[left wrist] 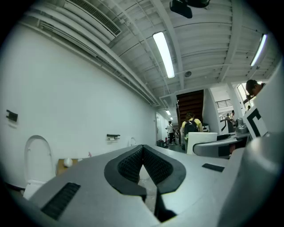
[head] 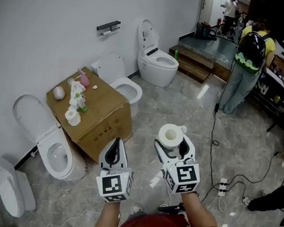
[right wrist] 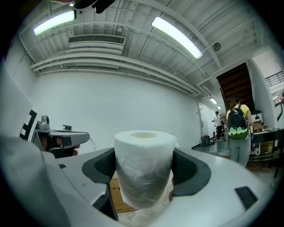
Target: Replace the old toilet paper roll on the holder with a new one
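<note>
— Closest to the camera, how are the arms set?

— Both forearms reach forward side by side, and each gripper points level. The left gripper point(head: 115, 145) has its jaws pressed together, with nothing between the dark pads.

— And the right one?

— The right gripper point(head: 172, 139) has its jaws spread wide and clamped on the roll point(head: 170, 134). The roll stands upright between them, core hole facing up. In the right gripper view the roll point(right wrist: 143, 164) fills the gap and both pads press its sides. It hangs in the air above the floor point(head: 183, 104), just right of the left gripper and well apart from the holder.

— What lies past the grippers?

— The floor is grey and glossy, with cables point(head: 214, 137) trailing across it. Left of the grippers a box point(head: 106, 117) sits between two toilets point(head: 47, 134). Small white rolls point(head: 72, 116) stand by its left edge, and a pink item point(head: 84, 78) is near its far corner.

— And farther back?

— More toilets line the white wall point(head: 40, 26). The holder point(head: 108, 27) is a dark bracket on that wall, beyond the box. Something white hangs under it, too small to make out. At the far right a person point(head: 249, 61) with a backpack stands facing away, beside a dark step point(head: 194, 60).
</note>
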{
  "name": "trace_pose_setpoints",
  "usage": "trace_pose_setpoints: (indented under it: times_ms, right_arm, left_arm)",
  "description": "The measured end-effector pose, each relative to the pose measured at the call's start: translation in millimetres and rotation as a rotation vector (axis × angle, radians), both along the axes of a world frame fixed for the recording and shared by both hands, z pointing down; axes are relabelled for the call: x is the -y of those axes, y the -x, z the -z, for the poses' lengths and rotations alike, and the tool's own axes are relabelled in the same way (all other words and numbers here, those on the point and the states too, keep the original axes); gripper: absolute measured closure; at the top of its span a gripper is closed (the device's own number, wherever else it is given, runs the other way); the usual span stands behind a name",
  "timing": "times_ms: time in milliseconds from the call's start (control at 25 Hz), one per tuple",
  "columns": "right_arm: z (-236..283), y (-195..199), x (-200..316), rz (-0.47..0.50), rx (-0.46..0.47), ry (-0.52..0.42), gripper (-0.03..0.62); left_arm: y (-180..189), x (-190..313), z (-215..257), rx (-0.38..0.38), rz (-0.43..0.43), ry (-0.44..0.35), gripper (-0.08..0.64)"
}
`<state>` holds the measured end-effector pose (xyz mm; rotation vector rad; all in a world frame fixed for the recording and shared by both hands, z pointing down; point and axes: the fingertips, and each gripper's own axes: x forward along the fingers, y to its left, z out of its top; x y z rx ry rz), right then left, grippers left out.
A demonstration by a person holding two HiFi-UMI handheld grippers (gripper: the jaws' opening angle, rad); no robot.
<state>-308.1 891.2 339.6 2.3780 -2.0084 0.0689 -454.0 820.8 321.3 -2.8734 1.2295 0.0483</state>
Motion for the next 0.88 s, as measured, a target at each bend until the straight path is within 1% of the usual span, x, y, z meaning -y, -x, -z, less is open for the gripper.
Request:
trace_pose_setpoints:
  times_ms: [280, 440, 600, 760, 880]
  right_arm:
    - [0, 22, 2, 0.002, -0.005, 0.0, 0.21]
    - [0, 36, 7, -0.003, -0.006, 0.004, 0.21]
    - [-4, 48, 6, -0.006, 0.024, -0.005, 0.21]
    - [-8, 52, 6, -0.022, 0.035, 0.001, 0.21]
    - [-11, 45, 10, -0.024, 0.043, 0.01, 0.21]
  left_arm:
    - [20, 1, -1, -0.004, 0.006, 0.004, 0.545]
    - [32, 6, -2, -0.007, -0.005, 0.006, 0.545]
    - [42, 7, -7, -0.012, -0.019, 0.009, 0.545]
    - [46, 13, -11, -0.011, -0.032, 0.02, 0.545]
    - [43, 20, -12, -0.011, -0.028, 0.025, 0.545]
